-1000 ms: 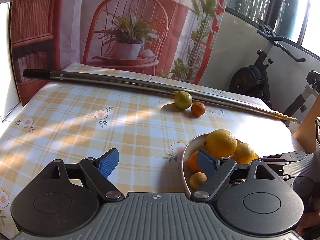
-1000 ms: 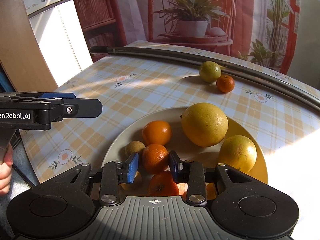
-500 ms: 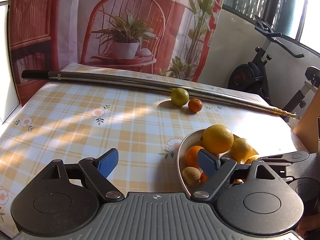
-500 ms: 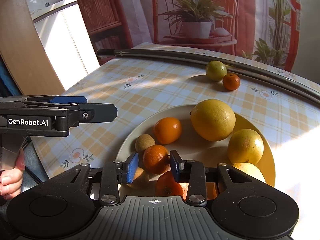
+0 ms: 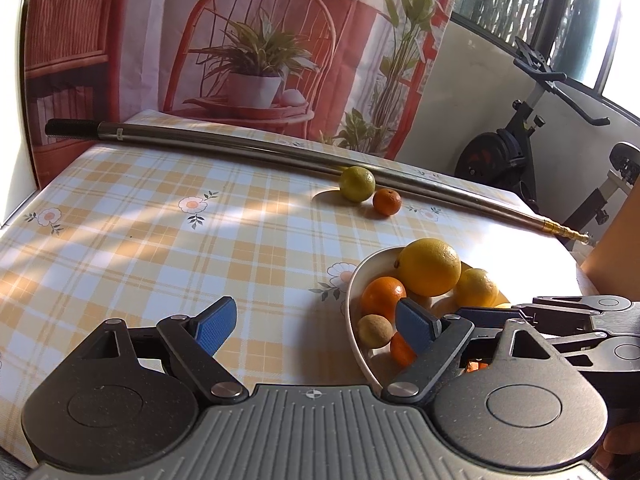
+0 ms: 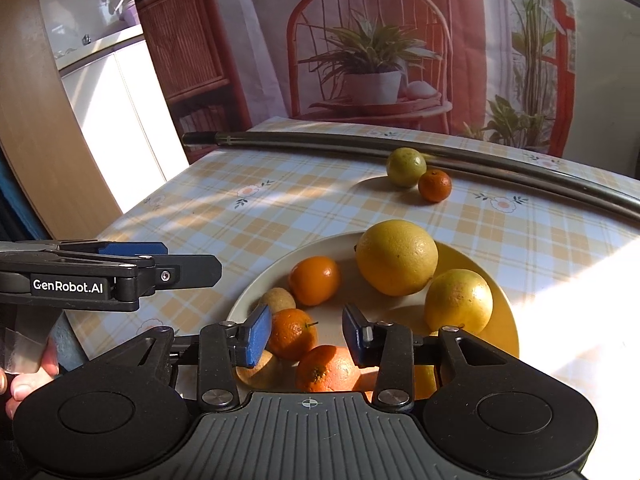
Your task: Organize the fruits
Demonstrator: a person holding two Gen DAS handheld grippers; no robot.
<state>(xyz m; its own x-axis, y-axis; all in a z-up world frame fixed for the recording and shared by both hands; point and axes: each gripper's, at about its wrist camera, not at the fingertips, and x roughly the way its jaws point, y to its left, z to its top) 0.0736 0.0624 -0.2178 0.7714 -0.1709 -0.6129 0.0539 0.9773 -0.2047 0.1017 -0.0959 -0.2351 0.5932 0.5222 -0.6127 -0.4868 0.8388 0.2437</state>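
right gripper (image 6: 306, 336) spread over plate (image 6: 506, 320), likely just let go a mandarin (image 6: 292, 334) | left gripper (image 5: 316, 326) wide apart, empty, waiting | lime (image 6: 406, 167), small orange (image 6: 435, 185) not collected

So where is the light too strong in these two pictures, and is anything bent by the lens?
Left wrist view: sunlight washes the tablecloth white right of the plate, and the window is overexposed. Right wrist view: a glare band at the right edge; the metal pole appears curved, probably by the fisheye lens.
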